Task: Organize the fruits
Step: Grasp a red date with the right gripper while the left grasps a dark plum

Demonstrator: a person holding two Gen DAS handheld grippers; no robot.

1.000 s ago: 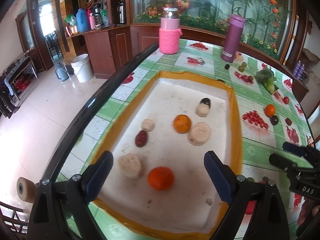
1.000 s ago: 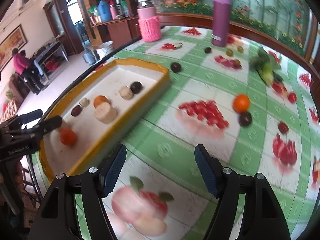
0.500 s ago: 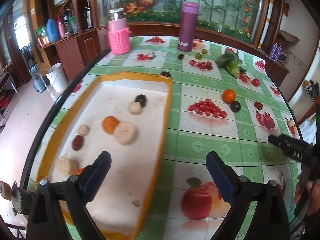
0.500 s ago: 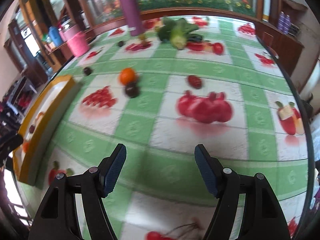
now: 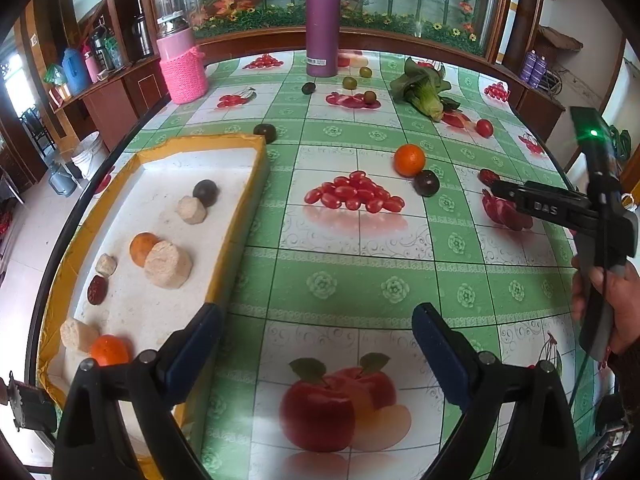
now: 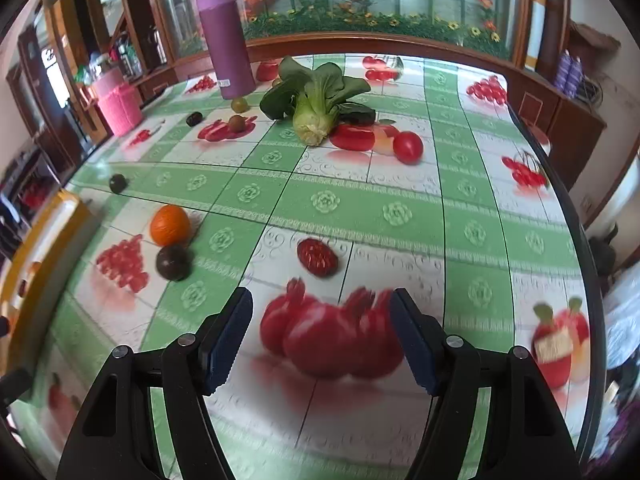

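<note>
A yellow-rimmed white tray (image 5: pixel 256 184) at the left holds two oranges, dark fruits and several beige pieces. On the tablecloth lie an orange (image 5: pixel 409 159), a dark plum (image 5: pixel 426 182) and a red date (image 5: pixel 489 176). In the right wrist view the orange (image 6: pixel 170 224), plum (image 6: pixel 173 262) and red date (image 6: pixel 317 257) lie ahead of my right gripper (image 6: pixel 320 334), which is open and empty. A red tomato (image 6: pixel 407 146) lies farther back. My left gripper (image 5: pixel 316 344) is open and empty beside the tray's right edge. The right gripper also shows in the left wrist view (image 5: pixel 520 196).
A purple bottle (image 5: pixel 322 24) and a pink knit-covered jar (image 5: pixel 183 64) stand at the back. A bok choy (image 6: pixel 320 100) lies mid-back, with small dark and green fruits (image 5: pixel 350 82) near the bottle. The table edge (image 6: pixel 576 216) curves at the right.
My left gripper has swung right from over the tray to the tablecloth beside it. My right gripper has swung right and forward, bringing the red date and the orange closer.
</note>
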